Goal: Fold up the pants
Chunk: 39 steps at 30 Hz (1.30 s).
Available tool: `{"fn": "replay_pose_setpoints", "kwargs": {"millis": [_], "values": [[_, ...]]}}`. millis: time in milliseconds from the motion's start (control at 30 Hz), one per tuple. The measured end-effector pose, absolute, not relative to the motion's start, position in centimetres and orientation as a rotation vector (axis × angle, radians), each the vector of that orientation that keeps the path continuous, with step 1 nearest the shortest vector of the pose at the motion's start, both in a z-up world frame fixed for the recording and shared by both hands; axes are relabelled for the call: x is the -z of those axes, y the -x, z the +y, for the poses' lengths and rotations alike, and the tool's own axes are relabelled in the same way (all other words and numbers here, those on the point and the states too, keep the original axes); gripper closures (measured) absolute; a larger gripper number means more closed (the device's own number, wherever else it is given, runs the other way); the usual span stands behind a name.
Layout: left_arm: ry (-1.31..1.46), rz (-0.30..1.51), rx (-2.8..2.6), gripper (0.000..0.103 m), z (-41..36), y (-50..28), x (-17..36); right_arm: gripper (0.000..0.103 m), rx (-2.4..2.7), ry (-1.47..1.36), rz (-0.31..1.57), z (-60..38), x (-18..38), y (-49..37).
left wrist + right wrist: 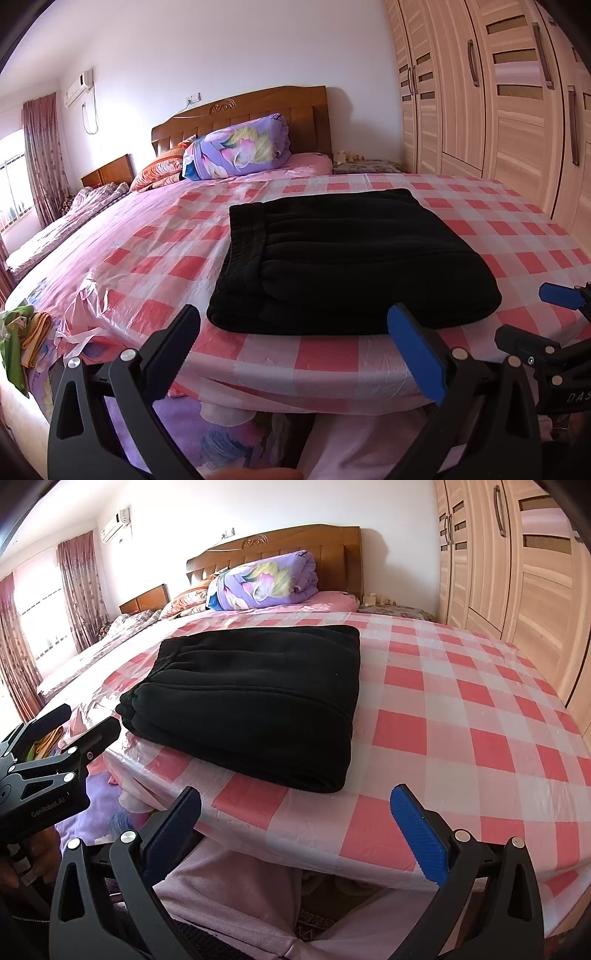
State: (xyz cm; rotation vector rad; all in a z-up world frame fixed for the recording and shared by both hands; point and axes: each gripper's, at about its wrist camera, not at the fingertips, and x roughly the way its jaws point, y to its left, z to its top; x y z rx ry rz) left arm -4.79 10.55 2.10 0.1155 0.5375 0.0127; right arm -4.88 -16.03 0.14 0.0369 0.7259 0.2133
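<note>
The black pants (347, 258) lie folded into a thick flat rectangle on the pink checked bed cover, near the front edge; they also show in the right wrist view (255, 698). My left gripper (295, 347) is open and empty, held just off the bed's front edge below the pants. My right gripper (295, 830) is open and empty, in front of the bed edge to the right of the pants. The right gripper shows at the right edge of the left wrist view (546, 321). The left gripper shows at the left edge of the right wrist view (81, 723).
The bed (517, 236) carries a plastic-covered pink checked sheet. A rolled purple floral quilt (240, 147) and pillows lie by the wooden headboard (258, 110). A wardrobe (498, 92) stands close on the right. Coloured clothes (22, 332) hang at the bed's left corner.
</note>
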Motion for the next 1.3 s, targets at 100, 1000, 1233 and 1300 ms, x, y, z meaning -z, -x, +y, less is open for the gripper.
{"fn": "replay_pose_setpoints", "kwargs": {"millis": [100, 1000, 1233, 1300], "values": [[-0.116, 0.537, -0.012, 0.001, 10.53, 4.79, -2.09, 0.004, -0.213, -0.038, 0.726, -16.05, -0.13, 4.88], [-0.106, 0.549, -0.004, 0.001, 10.19, 4.8, -1.6, 0.004, -0.213, -0.044, 0.731, -16.07, 0.03, 4.96], [-0.104, 0.551, -0.005, 0.001, 10.07, 4.84, -1.56, 0.004, -0.214, -0.045, 0.731, -16.1, 0.02, 4.94], [-0.106, 0.549, -0.008, 0.001, 10.18, 4.81, -1.63, 0.004, -0.213, -0.045, 0.731, -16.09, 0.02, 4.94]]}}
